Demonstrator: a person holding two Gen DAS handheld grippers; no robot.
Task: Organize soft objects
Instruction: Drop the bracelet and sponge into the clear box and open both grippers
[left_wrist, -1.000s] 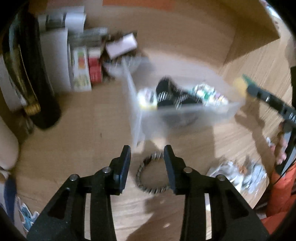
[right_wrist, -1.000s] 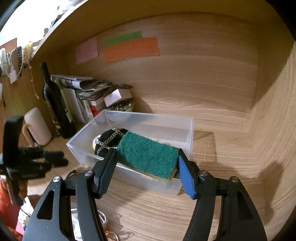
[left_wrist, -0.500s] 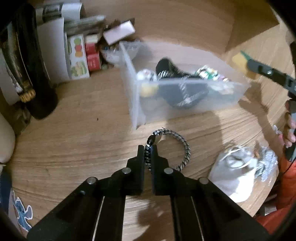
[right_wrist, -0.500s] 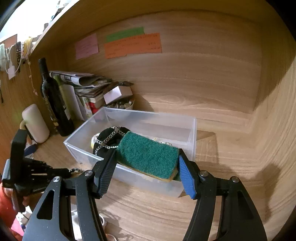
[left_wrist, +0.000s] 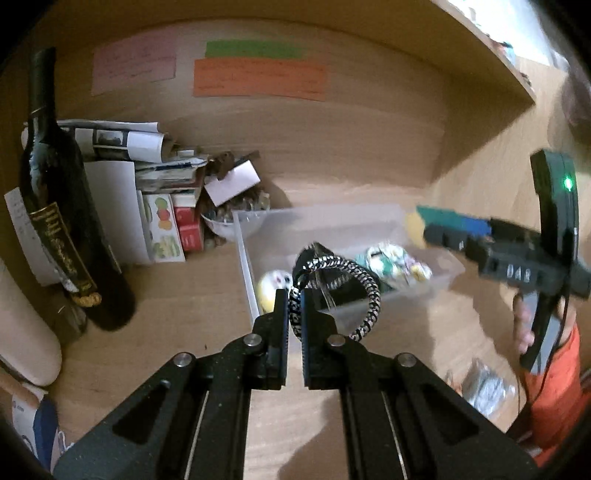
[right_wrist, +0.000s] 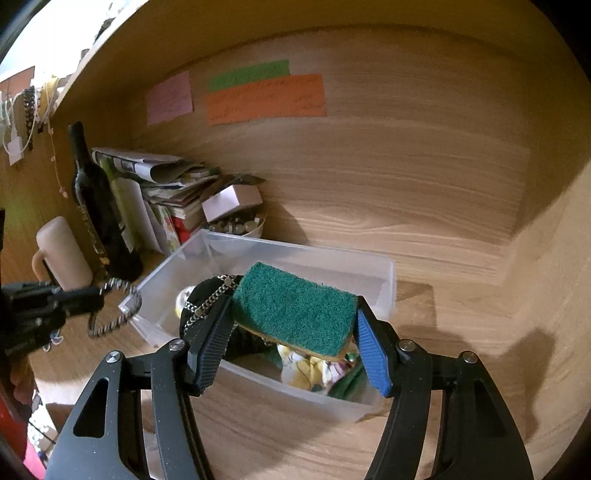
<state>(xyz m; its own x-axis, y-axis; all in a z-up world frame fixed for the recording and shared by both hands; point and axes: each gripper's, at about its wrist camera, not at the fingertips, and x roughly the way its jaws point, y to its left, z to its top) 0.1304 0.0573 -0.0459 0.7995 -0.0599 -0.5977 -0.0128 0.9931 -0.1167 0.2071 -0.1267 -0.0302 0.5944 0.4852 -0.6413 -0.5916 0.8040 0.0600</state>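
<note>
Jaws of the left gripper (left_wrist: 294, 317) are pinched on a black-and-white braided loop (left_wrist: 354, 291), lifted clear of the wooden desk (left_wrist: 177, 295) at the clear bin's (right_wrist: 295, 251) near left corner. Right gripper (right_wrist: 295, 332) clamps a green sponge (right_wrist: 295, 310) above the bin's right end. Further back, a dark bottle (left_wrist: 70, 229) stands by the left edge.
</note>
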